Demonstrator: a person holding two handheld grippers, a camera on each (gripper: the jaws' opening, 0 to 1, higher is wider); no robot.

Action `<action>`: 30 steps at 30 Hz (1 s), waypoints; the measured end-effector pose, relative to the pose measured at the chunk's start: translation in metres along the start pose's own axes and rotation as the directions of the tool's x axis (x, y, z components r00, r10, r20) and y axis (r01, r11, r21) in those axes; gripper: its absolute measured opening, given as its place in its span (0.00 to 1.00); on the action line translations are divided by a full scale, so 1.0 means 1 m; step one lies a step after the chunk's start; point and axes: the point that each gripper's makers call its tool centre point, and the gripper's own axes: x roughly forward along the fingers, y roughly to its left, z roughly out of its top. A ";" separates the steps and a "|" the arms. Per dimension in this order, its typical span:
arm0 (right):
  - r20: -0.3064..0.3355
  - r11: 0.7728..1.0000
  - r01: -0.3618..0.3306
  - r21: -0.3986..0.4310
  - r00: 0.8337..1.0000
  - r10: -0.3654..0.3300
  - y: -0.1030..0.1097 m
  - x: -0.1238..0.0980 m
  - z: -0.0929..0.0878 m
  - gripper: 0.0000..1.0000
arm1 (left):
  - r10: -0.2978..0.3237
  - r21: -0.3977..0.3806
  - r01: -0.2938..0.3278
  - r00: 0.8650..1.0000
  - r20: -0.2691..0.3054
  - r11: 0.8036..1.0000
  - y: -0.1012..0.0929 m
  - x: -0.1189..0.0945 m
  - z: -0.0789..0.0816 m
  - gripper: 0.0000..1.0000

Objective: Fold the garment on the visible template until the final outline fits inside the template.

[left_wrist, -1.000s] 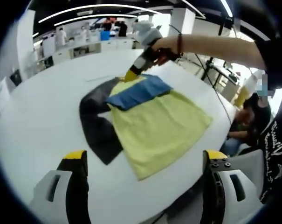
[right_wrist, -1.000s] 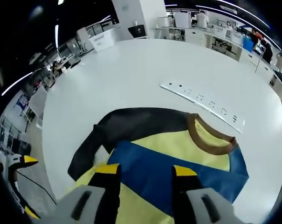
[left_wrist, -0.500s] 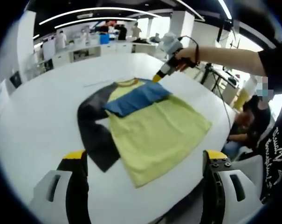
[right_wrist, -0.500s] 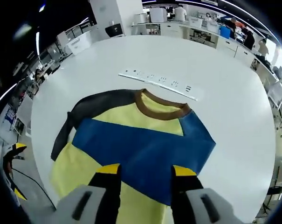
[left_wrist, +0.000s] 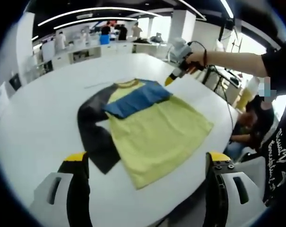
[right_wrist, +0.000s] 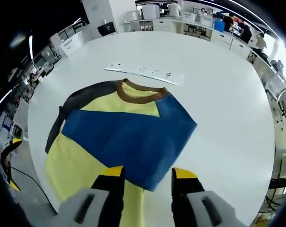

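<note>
The right gripper [left_wrist: 170, 80] has risen off the blue sleeve [right_wrist: 128, 137] and now hangs above the shirt's [left_wrist: 154, 132] far edge, jaws parted, holding nothing. The left gripper [left_wrist: 145, 163] is also spread wide and empty. The template cannot be made out. The shirt lies near the middle of the white table [left_wrist: 43, 109]; a power strip [right_wrist: 142, 72] lies beyond the collar. Much bare table is around.

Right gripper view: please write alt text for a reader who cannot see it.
A yellow T-shirt lies flat on a white table, its blue sleeve folded across the chest, a dark sleeve spread outward. The right gripper hovers open above the shirt; a white power strip lies beyond the brown collar.
</note>
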 end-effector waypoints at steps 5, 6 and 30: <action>-0.029 1.000 0.006 -0.005 1.000 -0.006 -0.009 0.002 -0.016 0.34 | 0.004 -0.003 -0.004 1.000 -0.002 1.000 0.000 -0.001 0.000 1.00; -0.032 1.000 0.004 -0.006 0.999 -0.005 -0.009 0.002 -0.018 0.34 | 0.006 -0.004 -0.006 1.000 -0.002 1.000 0.000 -0.002 -0.001 1.00; -0.072 1.000 -0.026 -0.016 0.997 0.024 -0.013 0.027 -0.049 0.18 | 0.013 -0.030 -0.012 0.999 0.030 0.999 0.003 0.000 0.010 0.99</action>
